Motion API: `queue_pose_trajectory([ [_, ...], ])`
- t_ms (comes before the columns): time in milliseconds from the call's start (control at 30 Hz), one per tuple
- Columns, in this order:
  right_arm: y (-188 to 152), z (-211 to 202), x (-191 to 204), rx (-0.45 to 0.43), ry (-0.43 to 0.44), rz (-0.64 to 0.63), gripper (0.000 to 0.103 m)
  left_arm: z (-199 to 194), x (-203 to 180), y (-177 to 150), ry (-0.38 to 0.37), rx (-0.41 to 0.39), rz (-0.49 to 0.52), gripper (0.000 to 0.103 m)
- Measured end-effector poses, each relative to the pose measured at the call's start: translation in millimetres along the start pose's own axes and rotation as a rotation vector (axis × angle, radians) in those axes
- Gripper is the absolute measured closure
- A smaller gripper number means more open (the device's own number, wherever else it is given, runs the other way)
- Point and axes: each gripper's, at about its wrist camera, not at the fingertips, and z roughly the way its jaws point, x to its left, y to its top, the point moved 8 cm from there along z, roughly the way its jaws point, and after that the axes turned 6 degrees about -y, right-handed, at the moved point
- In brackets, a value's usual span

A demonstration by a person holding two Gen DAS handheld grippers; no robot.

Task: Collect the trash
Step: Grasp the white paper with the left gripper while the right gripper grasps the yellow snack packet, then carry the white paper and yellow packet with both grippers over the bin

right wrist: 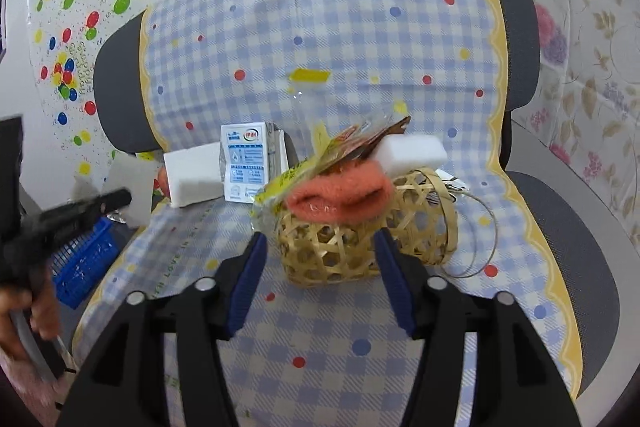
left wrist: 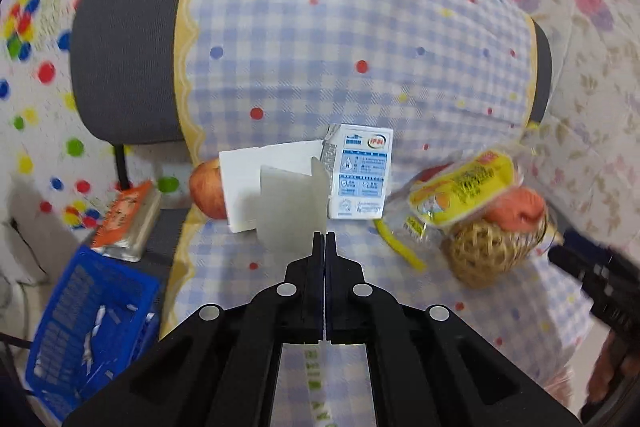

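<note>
My left gripper (left wrist: 324,235) is shut on a grey sheet of paper (left wrist: 290,213) and holds it above the checked chair seat. Behind the paper stand a white foam block (left wrist: 256,163) and a blue-and-white milk carton (left wrist: 360,173), with an apple (left wrist: 206,193) at the block's left. My right gripper (right wrist: 320,241) is open, just in front of a woven bamboo basket (right wrist: 332,251). The basket holds an orange cloth (right wrist: 340,195), a yellow snack wrapper (right wrist: 288,179) and a white foam block (right wrist: 416,153). The left gripper also shows in the right wrist view (right wrist: 116,199).
A blue plastic crate (left wrist: 88,327) with white scraps sits on the floor left of the chair. An orange-labelled packet (left wrist: 124,223) lies beside it. A yellow strip (left wrist: 400,245) lies on the seat. A wire ring (right wrist: 480,227) lies right of the basket.
</note>
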Motion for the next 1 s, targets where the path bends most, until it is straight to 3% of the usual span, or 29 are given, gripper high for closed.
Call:
queue_pose_trajectory([
  [133, 9.3, 2.0, -0.3, -0.01, 0.009, 0.021, 0.041, 3.3, -6.0, -6.3, -0.043, 0.022, -0.025, 0.103],
  [300, 31.6, 19.5, -6.7, -0.002, 0.011, 0.053, 0.041, 7.2, -11.9, 0.6, -0.041, 0.026, -0.01, 0.103],
  [433, 44.4, 47.0, -7.0, 0.02, 0.005, 0.082, 0.025, 16.3, -13.4, 4.2, -0.043, 0.033, 0.005, 0.103],
  [567, 58.3, 73.1, -13.2, 0.044, -0.004, 0.136, 0.027, 30.1, -10.8, 6.8, -0.036, 0.051, 0.001, 0.103],
  [667, 61.3, 87.4, -18.6, 0.077, 0.007, 0.18, 0.057, 36.1, -8.7, 5.7, -0.032, 0.062, -0.001, 0.103],
  [700, 61.6, 88.2, -17.7, 0.084, 0.021, 0.187, 0.079, 36.6, -7.9, 5.2, -0.03, 0.064, 0.0, 0.103],
  [733, 63.4, 87.3, -14.5, 0.082, 0.049, 0.191, 0.093, 36.4, -6.8, 4.5, -0.026, 0.065, 0.001, 0.103],
  [867, 85.2, 53.0, 6.2, -0.013, 0.161, 0.152, 0.1, 23.4, -3.1, 6.8, -0.013, 0.051, 0.0, 0.103],
  [1000, 109.8, -14.0, 31.9, -0.141, 0.221, 0.069, 0.101, -9.2, -3.0, 16.5, 0.003, 0.006, 0.01, 0.103],
])
